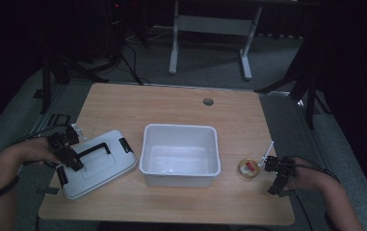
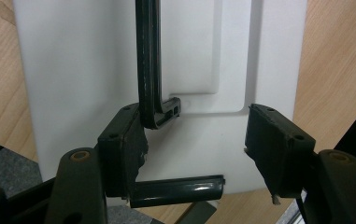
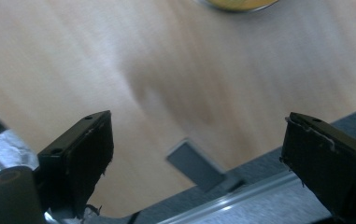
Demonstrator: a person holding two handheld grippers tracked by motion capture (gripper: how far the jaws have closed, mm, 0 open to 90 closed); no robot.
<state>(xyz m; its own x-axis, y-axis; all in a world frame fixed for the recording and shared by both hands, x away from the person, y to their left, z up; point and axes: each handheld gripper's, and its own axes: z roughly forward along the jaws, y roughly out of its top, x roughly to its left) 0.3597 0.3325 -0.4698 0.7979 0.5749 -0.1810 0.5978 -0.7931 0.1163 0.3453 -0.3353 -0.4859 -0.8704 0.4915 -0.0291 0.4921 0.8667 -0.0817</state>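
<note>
A white lid [image 1: 105, 169] with a black handle [image 1: 94, 149] lies on the wooden table [image 1: 171, 103] at the left. My left gripper [image 1: 70, 156] hovers over its near end. In the left gripper view the jaws [image 2: 194, 130] stand apart over the lid [image 2: 73, 70]; the handle [image 2: 147, 56] ends just beside the left jaw, and nothing is pinched. At the right, my right gripper [image 1: 272, 175] is held near the table's front right corner, beside a small round yellow container [image 1: 248, 168]. Its jaws [image 3: 196, 140] are wide open over bare wood, with the yellow container [image 3: 236, 3] at the top edge.
An open white tub [image 1: 180, 127] stands mid-table between the two grippers. A black latch [image 2: 175, 191] sits on the lid's near edge. A grey tab [image 3: 196, 163] lies by the table edge. A cable hole [image 1: 208, 101] is at the back. Desk legs [image 1: 174, 48] stand beyond.
</note>
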